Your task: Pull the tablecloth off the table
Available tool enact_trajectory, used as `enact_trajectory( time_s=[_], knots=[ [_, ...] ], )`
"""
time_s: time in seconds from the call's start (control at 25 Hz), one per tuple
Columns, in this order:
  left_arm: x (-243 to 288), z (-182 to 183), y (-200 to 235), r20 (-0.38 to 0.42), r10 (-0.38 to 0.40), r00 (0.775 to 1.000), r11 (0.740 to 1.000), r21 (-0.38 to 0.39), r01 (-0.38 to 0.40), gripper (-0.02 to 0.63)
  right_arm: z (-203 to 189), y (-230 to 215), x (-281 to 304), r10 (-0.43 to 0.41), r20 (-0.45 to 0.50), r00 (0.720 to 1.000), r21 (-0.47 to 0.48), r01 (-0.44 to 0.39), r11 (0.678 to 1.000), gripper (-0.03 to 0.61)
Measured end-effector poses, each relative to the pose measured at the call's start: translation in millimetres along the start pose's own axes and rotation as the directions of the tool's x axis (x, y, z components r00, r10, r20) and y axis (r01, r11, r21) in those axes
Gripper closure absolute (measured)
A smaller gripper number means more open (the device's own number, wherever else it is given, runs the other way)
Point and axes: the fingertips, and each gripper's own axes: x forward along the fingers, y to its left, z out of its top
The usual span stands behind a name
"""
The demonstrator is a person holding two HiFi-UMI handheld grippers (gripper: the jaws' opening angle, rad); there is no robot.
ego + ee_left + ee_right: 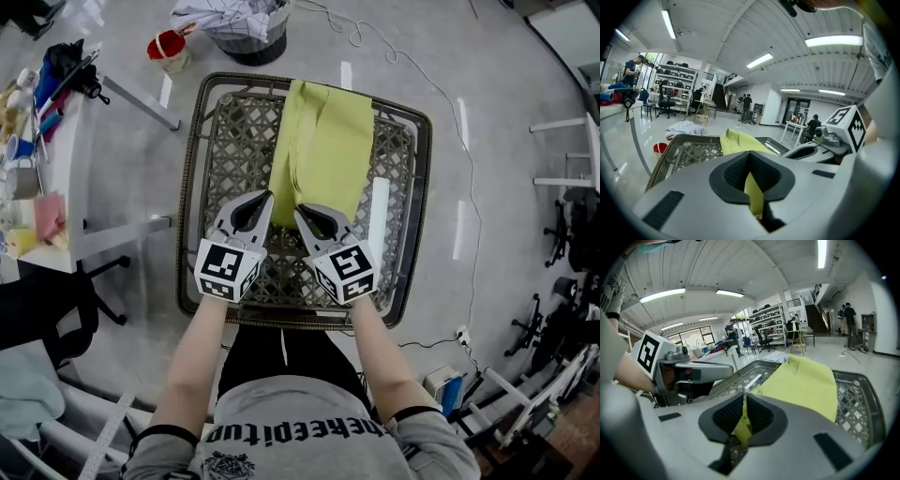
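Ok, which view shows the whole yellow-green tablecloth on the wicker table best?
The head view: the yellow-green tablecloth lies in full along the wicker table. The left gripper view shows only a pinched strip and the far end; the right gripper view shows it foreshortened.

Yellow-green tablecloth [323, 141] across wicker table [190, 187]

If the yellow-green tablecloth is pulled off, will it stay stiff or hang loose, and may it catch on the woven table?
Probably floppy: the tablecloth lies in soft folds and bunches thin where the left gripper and right gripper pinch it. It looks light, so it likely slides easily. The table has an open woven top, so a fold might snag.
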Motion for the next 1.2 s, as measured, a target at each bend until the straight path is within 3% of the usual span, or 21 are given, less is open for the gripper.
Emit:
enact_trajectory(
  time_s=[0.44,0.64,1.2],
  knots=[
    [5.1,5.0,-11.0,-0.005,-0.037,0.999,0.999,0.016,0.037,0.600,3.8,10.9,-6.8,0.034,0.010,0.999,0.025,-0.034,0.999,0.508],
    [8.3,6.4,-25.2,-0.041,-0.083,0.996,0.996,0.023,0.084,0.600,9.9,9.8,-19.6,0.004,0.041,0.999,0.020,-0.004,1.000,0.566],
    [7.8,38.4,-77.0,-0.007,-0.186,0.982,0.978,0.093,0.186,0.600,58.3,-3.7,-76.3,-0.040,0.187,0.981,0.039,0.034,0.999,0.569]
  ],
)
